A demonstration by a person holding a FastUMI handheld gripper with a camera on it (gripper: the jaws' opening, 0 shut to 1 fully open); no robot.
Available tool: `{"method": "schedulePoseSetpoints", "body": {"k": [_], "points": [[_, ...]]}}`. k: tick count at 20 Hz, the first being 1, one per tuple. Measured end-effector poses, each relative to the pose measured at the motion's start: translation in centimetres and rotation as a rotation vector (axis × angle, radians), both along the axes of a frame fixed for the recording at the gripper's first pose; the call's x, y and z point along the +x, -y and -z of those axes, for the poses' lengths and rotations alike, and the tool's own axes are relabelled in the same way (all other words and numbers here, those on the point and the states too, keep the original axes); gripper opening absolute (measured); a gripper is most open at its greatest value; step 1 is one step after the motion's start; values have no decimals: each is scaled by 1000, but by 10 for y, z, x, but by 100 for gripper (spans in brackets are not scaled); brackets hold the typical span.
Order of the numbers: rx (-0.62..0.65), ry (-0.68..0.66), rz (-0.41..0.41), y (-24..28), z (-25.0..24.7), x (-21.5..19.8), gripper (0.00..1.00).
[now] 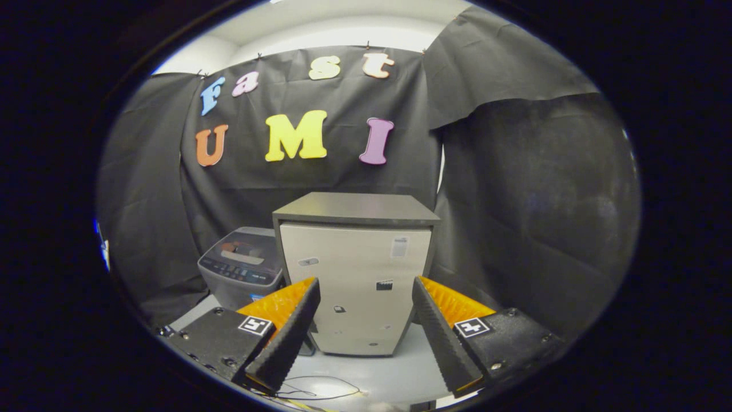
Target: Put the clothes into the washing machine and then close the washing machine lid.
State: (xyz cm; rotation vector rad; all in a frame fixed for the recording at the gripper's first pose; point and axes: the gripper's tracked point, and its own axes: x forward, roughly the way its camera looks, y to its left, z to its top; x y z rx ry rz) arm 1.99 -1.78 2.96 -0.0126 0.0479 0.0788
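1. Facing down the gripper view, the tongs (366, 337) stand wide apart and hold nothing; both fingers hang above the pale bench (394, 377).
2. Between and beyond the fingers stands a boxy cabinet with a cream front and dark grey top (354, 274), well short of contact with the tongs.
3. Beside the cabinet, beyond the left finger, sits the small grey top-loading washing machine with a dark translucent lid (243, 269). Its lid lies flat and down; something reddish shows through it, but whether that is clothing cannot be told.
4. No loose clothes are visible on the bench, only a thin dark cable (320, 392) just ahead of the fingers.
5. This scene fits either a machine yet to be loaded or one already loaded and closed.
6. Any approach to the washer would do well to swing leftward round the cabinet corner, keeping the fingers level and clear of the cable.
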Motion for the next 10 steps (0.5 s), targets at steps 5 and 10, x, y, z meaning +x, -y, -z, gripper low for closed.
{"method": "schedulePoseSetpoints", "body": {"k": [5,10], "points": [[-20,43,0,7,-1,1,100],[-3,59,19,16,3,-2,100]]}}
